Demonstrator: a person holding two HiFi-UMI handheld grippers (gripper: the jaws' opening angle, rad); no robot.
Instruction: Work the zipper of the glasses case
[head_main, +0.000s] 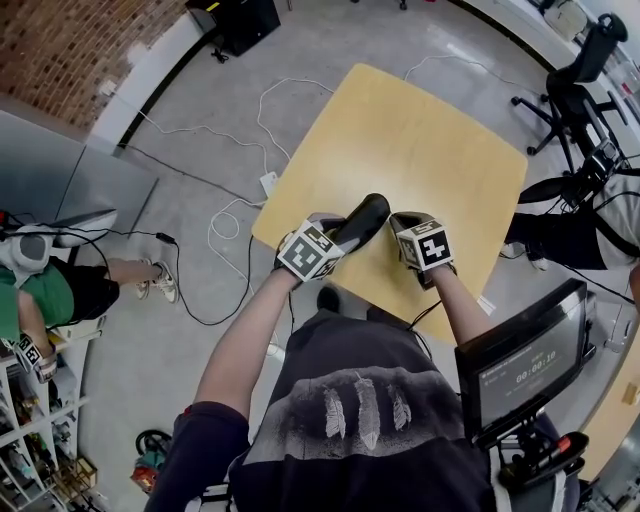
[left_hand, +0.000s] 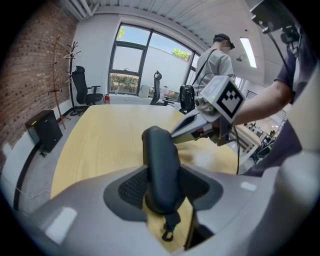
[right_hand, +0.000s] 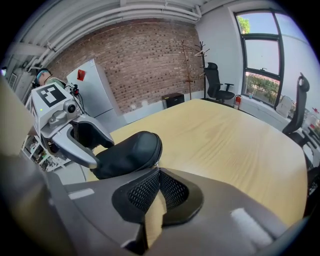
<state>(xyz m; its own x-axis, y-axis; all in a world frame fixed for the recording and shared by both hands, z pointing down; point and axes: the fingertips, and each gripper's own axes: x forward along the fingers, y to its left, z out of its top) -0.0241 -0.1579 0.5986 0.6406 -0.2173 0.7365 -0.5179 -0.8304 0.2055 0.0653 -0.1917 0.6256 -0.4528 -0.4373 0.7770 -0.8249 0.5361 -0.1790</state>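
where the two tools meet over the near edge of the pale wooden table (head_main: 420, 140), the black glasses case (head_main: 362, 220) is held between them, clear of the tabletop and tilted. left hand-held gripper (head_main: 345, 240): jaws partly apart and clamped on the case, one ribbed pad pressing each long side. in the left gripper view the case (left_hand: 161, 170) stands lengthwise between the pads, its rounded end pointing away, and a short black loop (left_hand: 169, 229) with a small ring hangs from its near end. right hand-held gripper (head_main: 397, 224): jaws closed together, tips set against the far end of the case. in the right gripper view these tips touch the zipper seam of the case (right_hand: 127, 152), where a small pale metal piece (right_hand: 152, 168) shows at the seam. whether it is pinched between the pads cannot be told. the same view shows the left tool's grey fingers (right_hand: 75, 147) around the case's other end. surroundings: a dark monitor (head_main: 520, 365) at the person's right and an office chair (head_main: 575, 90) beyond the table's far corner.
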